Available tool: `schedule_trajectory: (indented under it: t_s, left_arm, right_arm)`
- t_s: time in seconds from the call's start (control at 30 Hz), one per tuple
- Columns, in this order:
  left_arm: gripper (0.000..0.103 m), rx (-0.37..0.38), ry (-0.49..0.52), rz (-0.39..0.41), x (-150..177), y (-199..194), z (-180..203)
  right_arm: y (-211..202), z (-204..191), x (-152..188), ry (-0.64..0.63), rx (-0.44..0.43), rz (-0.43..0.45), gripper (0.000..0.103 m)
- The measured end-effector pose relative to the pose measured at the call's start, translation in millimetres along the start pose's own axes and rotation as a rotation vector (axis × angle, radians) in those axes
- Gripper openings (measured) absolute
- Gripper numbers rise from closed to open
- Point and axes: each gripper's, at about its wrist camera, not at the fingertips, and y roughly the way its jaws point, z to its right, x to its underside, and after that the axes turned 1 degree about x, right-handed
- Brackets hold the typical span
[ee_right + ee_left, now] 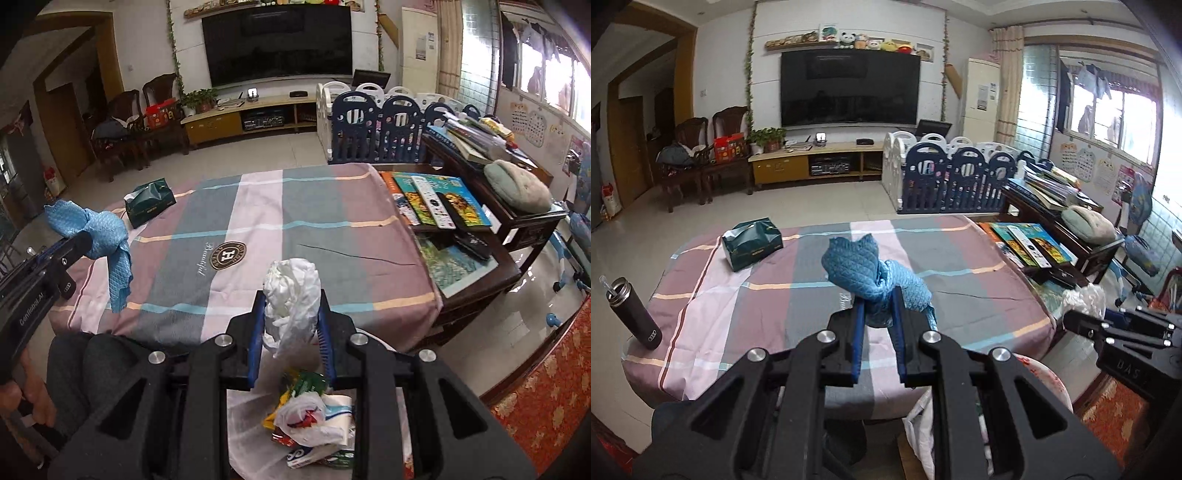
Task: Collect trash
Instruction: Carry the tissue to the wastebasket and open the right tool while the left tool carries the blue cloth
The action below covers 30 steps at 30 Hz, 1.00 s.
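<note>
My left gripper [878, 308] is shut on a blue knitted cloth [866, 269] and holds it above the near part of the table. The cloth [98, 236] also shows at the left of the right wrist view, with the left gripper [68, 245] under it. My right gripper [291, 308] is shut on a crumpled white plastic wrapper [291, 291], held over the table's near edge. Below it lies a pile of trash [314, 421]: wrappers, a plastic bag and tissue packaging. The right gripper [1082, 325] shows at the right edge of the left wrist view with the wrapper [1084, 297].
The table has a striped plaid cloth [775, 295]. A green tissue box [751, 245] sits at its far left and a dark flask [635, 314] at its left edge. Books and remotes [436, 206] lie on a wooden side table to the right. A playpen fence [960, 173] stands beyond.
</note>
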Motion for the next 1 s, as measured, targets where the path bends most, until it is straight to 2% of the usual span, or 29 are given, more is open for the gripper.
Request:
schedule_trajectory:
  t_s: [0.07,0.17,0.4,0.53,0.73,1.0]
  left_arm:
    - [0.015,0.045,0.033,-0.01,8,-12,21]
    - [0.015,0.074,0.108,-0.002,19,-31,55]
    - [0.015,0.109,0.194,-0.02,29,-31,97]
    - [0.015,0.123,0.2,-0.067,35,-14,103]
    - [0.015,0.184,0.178,-0.148,44,10,104]
    - [0.015,0.219,0.182,-0.201,53,28,112]
  right_arm:
    - [-21,9,6,-0.007,0.05,0.029,0.027]
    - [-46,33,18,0.036,0.055,0.052,0.027]
    - [-52,67,35,0.117,0.065,0.031,0.027]
    - [-47,74,41,0.141,0.059,0.018,0.027]
    - [-45,81,44,0.159,0.055,0.008,0.027]
    - [-46,84,42,0.169,0.052,0.011,0.027]
